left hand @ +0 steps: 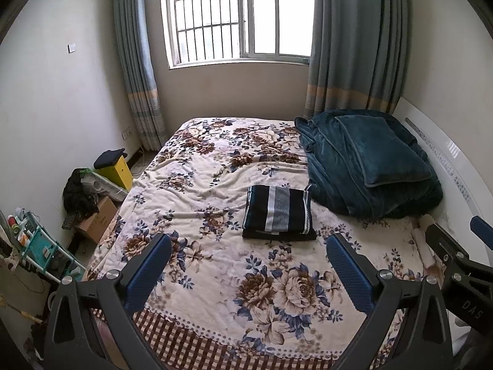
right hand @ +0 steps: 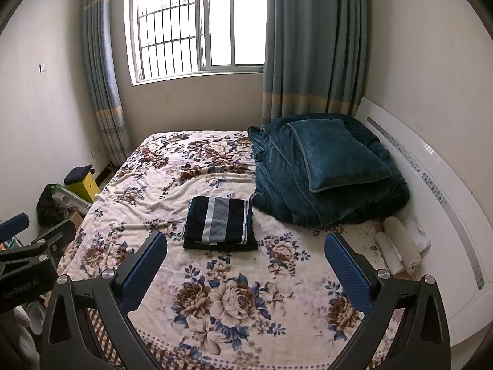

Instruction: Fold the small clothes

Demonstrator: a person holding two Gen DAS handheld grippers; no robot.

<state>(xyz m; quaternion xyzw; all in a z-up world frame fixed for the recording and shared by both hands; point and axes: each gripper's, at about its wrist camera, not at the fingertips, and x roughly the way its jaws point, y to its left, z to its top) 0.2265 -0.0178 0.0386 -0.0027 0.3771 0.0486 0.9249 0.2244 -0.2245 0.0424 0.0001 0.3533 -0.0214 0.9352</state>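
Your left hand-held gripper (left hand: 249, 246) and right hand-held gripper (right hand: 246, 243) both gape wide and empty above the bed (right hand: 154, 191), the folded striped garment (right hand: 220, 223) lies mid-bed, and only your right view shows rolled towels (right hand: 400, 243) by the headboard edge.

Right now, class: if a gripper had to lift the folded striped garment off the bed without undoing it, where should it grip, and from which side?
Probably the near edge of the striped garment, approached low from the bed's foot. There the dark layers show stacked, so one pinch catches all. Both the left gripper and the right gripper are open and face that edge.
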